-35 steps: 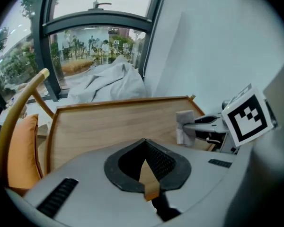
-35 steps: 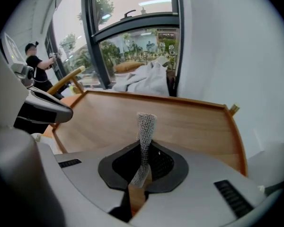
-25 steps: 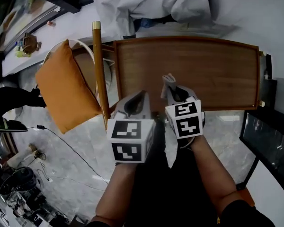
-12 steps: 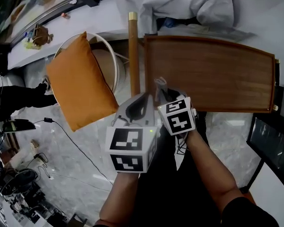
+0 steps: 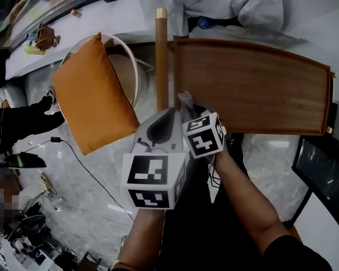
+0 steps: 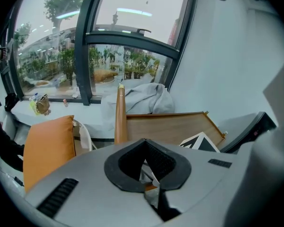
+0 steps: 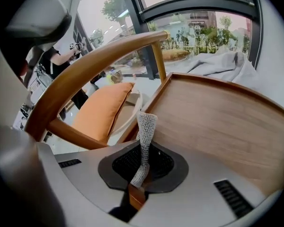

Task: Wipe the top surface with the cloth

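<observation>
The big wooden table (image 5: 254, 89) fills the middle, raised rim all round, its top bare. Beyond the table's far edge lies a heap of grey fabric (image 5: 214, 4). Off the table's left side there's an orange cushion (image 5: 93, 97) on a white chair (image 5: 130, 66), and a wooden post (image 5: 161, 61) runs right along that edge.

Now the tongs. The left tongs (image 6: 144, 167) hang just off the table's near-left corner, pressed together, carrying nothing I can name. The right tongs (image 7: 141, 174) sit over that same corner, clamped on the cloth (image 7: 146, 129), a narrow grey knitted strip poking out ahead of them.

This looks like the approach, with wiping not yet begun, I'd say. The next move surely calls for tipping the strip down flat onto the wood, then sweeping across towards the table's far right.
</observation>
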